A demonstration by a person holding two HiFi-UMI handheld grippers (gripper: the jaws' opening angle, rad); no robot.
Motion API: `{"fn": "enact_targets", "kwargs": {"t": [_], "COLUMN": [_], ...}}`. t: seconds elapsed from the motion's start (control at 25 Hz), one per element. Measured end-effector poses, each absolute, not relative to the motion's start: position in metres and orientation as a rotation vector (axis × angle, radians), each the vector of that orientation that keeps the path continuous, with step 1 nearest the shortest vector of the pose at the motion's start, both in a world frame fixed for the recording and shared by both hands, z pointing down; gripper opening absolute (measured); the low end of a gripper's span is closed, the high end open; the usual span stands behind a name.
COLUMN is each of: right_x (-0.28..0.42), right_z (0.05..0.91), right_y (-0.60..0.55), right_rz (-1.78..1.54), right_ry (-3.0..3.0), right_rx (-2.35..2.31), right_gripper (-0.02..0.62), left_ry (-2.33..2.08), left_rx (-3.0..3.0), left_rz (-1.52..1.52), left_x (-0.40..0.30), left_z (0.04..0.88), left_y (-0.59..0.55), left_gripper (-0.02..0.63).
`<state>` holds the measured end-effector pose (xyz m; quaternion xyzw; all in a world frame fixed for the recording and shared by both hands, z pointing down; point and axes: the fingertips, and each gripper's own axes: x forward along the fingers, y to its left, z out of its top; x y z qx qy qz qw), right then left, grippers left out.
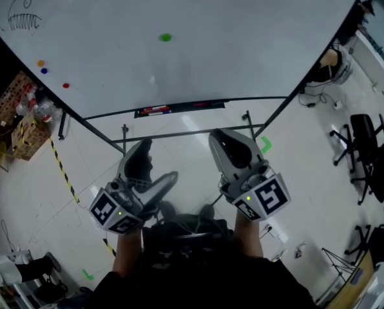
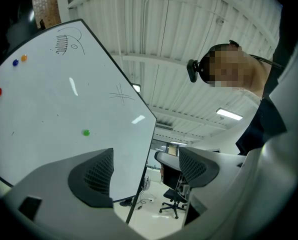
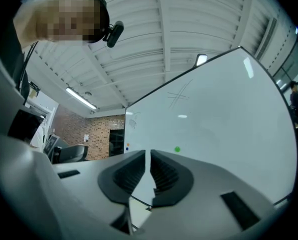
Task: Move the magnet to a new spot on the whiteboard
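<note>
A small green magnet (image 1: 165, 37) sticks to the upper middle of the whiteboard (image 1: 243, 50). It also shows as a green dot (image 2: 86, 132) in the left gripper view and as another dot (image 3: 177, 149) just above the jaws in the right gripper view. Both grippers hang low in front of the person, well short of the board. The left gripper (image 1: 154, 163) stands open with a wide empty gap (image 2: 146, 166). The right gripper (image 1: 227, 137) has its jaws drawn nearly together, leaving only a narrow slit (image 3: 148, 166) with nothing in it.
Orange (image 1: 40, 63), blue (image 1: 44, 71) and red (image 1: 66, 85) magnets sit at the board's left, under a toothy doodle (image 1: 21, 15). The board's tray (image 1: 179, 108) holds markers. Office chairs (image 1: 366, 153) stand to the right, cardboard boxes (image 1: 15, 121) to the left.
</note>
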<state>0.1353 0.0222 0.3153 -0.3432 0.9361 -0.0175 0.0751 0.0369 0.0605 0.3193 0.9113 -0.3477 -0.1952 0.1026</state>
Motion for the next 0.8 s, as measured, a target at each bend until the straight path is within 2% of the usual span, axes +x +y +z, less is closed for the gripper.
{"fn": "enact_targets", "kwargs": {"t": [0.36,0.8], "right_x": [0.117,0.101], "right_z": [0.307,0.308], "right_y": [0.036,0.044], "right_rz": [0.005,0.034], "right_ry": [2.847,2.893], "right_rx": [-0.96,-0.958], "right_gripper": [0.021,0.02], "left_ry": [-1.028,-1.019], "left_rx": [2.69,2.681], "left_rz": [-0.591,-0.634], "left_x": [0.031,0.019], "left_z": [0.318,0.315], "left_y": [0.064,0.068], "left_gripper": [0.405,0.405]}}
